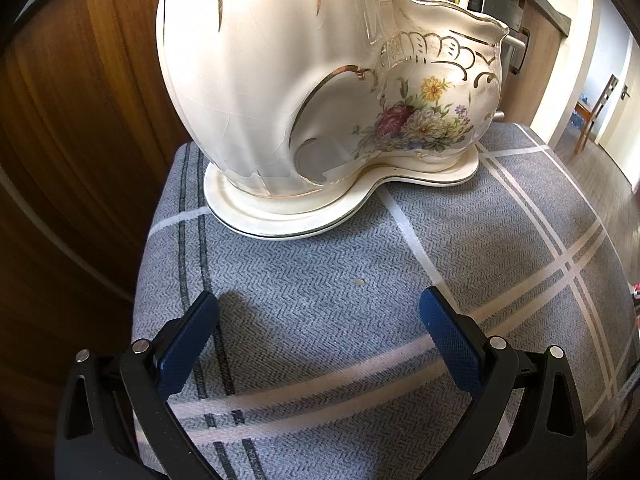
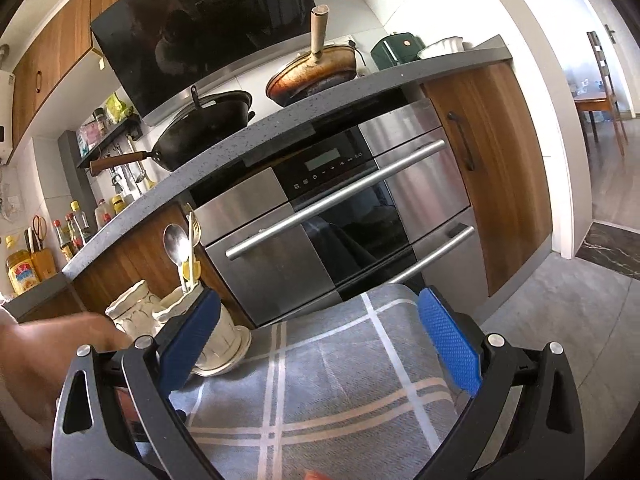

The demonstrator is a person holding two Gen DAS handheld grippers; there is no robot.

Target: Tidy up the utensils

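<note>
Left gripper (image 1: 319, 312) spread wide, empty, low over the plaid cloth (image 1: 500, 240), just short of the cream floral holder (image 1: 320, 92). Spoon (image 2: 176, 242) and fork (image 2: 194, 228) upright in its far compartment. Right gripper (image 2: 319, 316) likewise wide, empty.

Bright daylight pours in from the right, glaring off the white wall (image 2: 440, 4) and glossy vase (image 1: 256, 80). Soft shadows fall on the checked cloth (image 1: 320, 280). Both pictures bend strongly toward dark corners; the arm (image 2: 44, 356) at lower left is blurred.
</note>
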